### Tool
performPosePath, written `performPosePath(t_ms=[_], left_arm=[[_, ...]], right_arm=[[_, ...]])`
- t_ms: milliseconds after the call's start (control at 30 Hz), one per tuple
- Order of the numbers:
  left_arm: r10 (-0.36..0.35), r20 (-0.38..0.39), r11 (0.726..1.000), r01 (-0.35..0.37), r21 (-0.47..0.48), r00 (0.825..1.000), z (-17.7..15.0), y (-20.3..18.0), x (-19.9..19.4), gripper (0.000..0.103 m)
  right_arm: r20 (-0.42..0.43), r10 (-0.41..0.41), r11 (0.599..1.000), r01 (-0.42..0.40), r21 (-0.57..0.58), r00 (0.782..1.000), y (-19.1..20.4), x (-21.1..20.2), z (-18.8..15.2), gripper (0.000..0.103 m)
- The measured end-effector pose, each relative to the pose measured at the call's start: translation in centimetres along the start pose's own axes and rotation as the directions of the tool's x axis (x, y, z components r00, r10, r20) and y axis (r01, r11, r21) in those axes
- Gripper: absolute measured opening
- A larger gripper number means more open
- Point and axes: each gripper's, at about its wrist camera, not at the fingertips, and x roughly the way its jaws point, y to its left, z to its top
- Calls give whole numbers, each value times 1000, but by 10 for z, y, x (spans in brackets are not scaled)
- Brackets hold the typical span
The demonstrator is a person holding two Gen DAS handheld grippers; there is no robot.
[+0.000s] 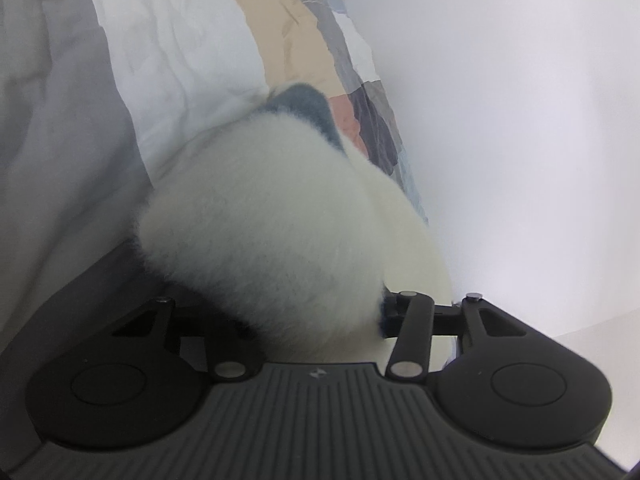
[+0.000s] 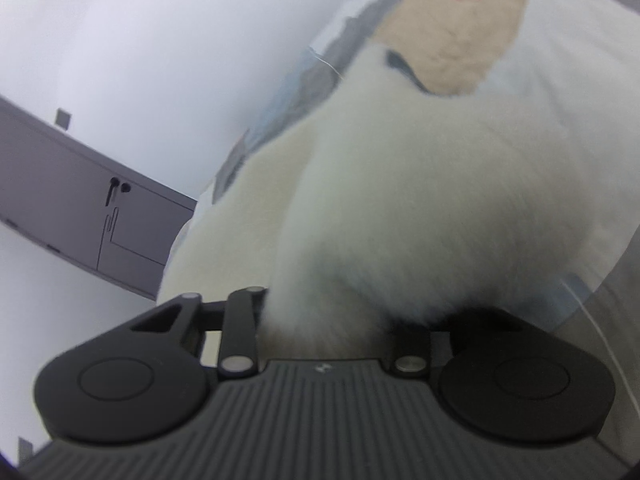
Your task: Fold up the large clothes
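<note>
Left tool (image 1: 316, 320): clenched on white fleece (image 1: 272, 216), bunched over the quilt (image 1: 180, 60).
Right tool (image 2: 332, 328): clenched on fleece too.
Risk: thick pile could slip out, spoiling the fold.

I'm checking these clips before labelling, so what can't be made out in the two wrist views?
- Left wrist view: the fluffy white garment covers the left gripper jaws, hiding their grip.
- Right wrist view: the same garment hides the right gripper jaws; motion blur softens it.
- Both views: the garment's full shape is cut off.
- Quilt pattern: partly covered.
</note>
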Motion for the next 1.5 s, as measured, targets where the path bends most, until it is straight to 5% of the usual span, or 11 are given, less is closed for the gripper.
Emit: performPosePath(t_ms=[500,833,1200,1500], left_arm=[[-3,-2,996,3,91,1000,8,1,2,53],[-65,-45,991,70,112,997,5,-32,10,52],[-171,-84,968,184,170,982,-10,-148,62,51],[-227,-177,932,266,247,958,-41,-262,177,51]], right_arm=[[-8,11,993,-12,-119,1000,8,-44,-11,35],[10,39,987,-36,-155,999,17,-87,19,33],[129,139,980,-118,-157,982,26,-133,115,32],[261,146,980,-102,-173,954,4,-156,222,33]])
